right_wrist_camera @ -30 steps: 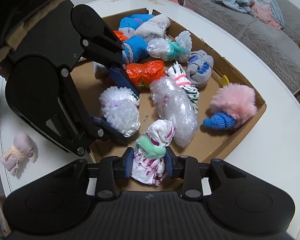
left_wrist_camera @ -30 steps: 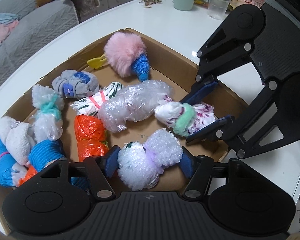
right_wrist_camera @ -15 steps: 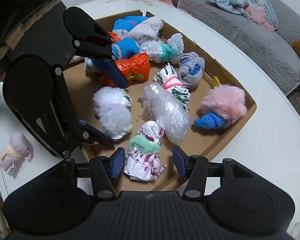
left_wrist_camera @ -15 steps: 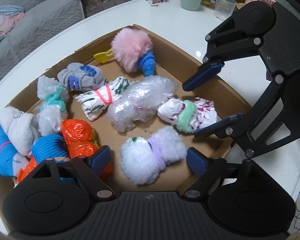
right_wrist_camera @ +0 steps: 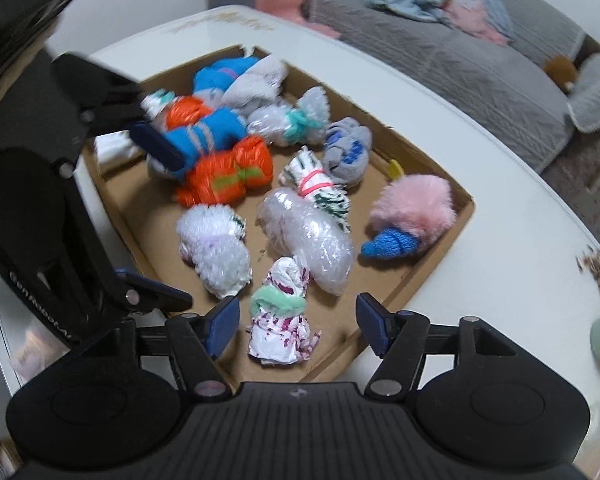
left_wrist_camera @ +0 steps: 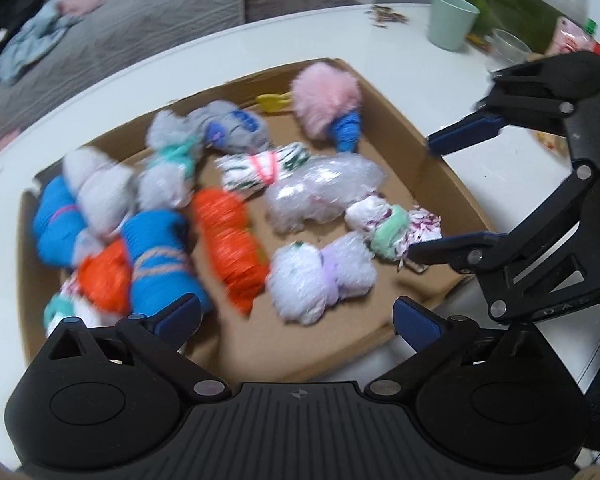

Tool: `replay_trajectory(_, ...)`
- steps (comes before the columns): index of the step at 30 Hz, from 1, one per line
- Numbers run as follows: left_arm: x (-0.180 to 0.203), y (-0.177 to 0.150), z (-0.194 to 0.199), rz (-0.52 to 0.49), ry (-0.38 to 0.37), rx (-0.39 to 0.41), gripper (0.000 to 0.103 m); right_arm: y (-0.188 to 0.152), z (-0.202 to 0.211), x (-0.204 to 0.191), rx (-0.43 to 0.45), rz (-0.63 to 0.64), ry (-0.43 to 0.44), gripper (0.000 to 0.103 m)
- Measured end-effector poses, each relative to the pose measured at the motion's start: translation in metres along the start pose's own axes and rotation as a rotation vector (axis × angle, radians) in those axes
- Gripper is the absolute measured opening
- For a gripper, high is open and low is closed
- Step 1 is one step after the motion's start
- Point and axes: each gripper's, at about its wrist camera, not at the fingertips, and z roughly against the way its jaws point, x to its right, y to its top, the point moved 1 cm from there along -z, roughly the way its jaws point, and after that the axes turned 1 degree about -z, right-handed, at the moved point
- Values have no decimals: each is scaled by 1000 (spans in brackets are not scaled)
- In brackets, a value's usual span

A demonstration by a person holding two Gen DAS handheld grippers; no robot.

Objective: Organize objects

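— So, both let go?
— Yes. My left gripper [left_wrist_camera: 295, 316] and right gripper [right_wrist_camera: 295, 326] now gape wide; their two bundles [left_wrist_camera: 322, 276] [right_wrist_camera: 279, 312] lie lower-centre in the box [left_wrist_camera: 452, 168].

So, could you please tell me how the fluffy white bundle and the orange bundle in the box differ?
The fluffy white bundle is pale and fuzzy, tied with lilac; the orange bundle is bright, shiny and banded in green. Both lie loose in the cardboard box.

Bundles in a cardboard box [left_wrist_camera: 452, 184]
The left claw [left_wrist_camera: 295, 318] is held spread wide above a white fluffy bundle [left_wrist_camera: 320, 276]; nothing is gripped.
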Motion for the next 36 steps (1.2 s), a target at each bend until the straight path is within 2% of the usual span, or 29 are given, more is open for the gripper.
replay_trajectory(4, -7, -8, 14, 70, 29, -14, 102, 2, 7, -3, 6, -77, -40, 77)
replay_trajectory(6, -12, -10, 23, 106, 55, -11, 102, 4, 11, -6, 11, -113, -85, 88)
replay_trajectory(12, -31, -15, 55, 219, 151, 62, 102, 12, 20, -7, 39, -303, -157, 99)
replay_trajectory(13, -33, -16, 59, 224, 138, 82, 102, 12, 21, -7, 47, -337, -158, 100)
replay_trajectory(15, -38, -21, 65, 231, 58, 120, 102, 12, 22, -12, 63, -364, -160, 101)
replay_trajectory(17, -45, -24, 68, 274, 29, 140, 102, 13, 21, -17, 70, -358, -170, 101)
replay_trajectory(21, -49, -21, 66, 281, 100, 144, 102, 21, 16, -25, 84, -321, -187, 101)
replay_trajectory(25, -58, -19, 62, 342, 104, 156, 102, 28, 9, -24, 85, -346, -190, 101)
replay_trajectory(28, -63, -17, 56, 355, 177, 124, 102, 33, 5, -24, 89, -347, -210, 101)
replay_trajectory(31, -62, -16, 50, 325, 247, 97, 102, 35, 0, -23, 77, -358, -211, 101)
replay_trajectory(36, -65, -17, 48, 344, 235, 91, 102, 36, -3, -22, 68, -370, -209, 101)
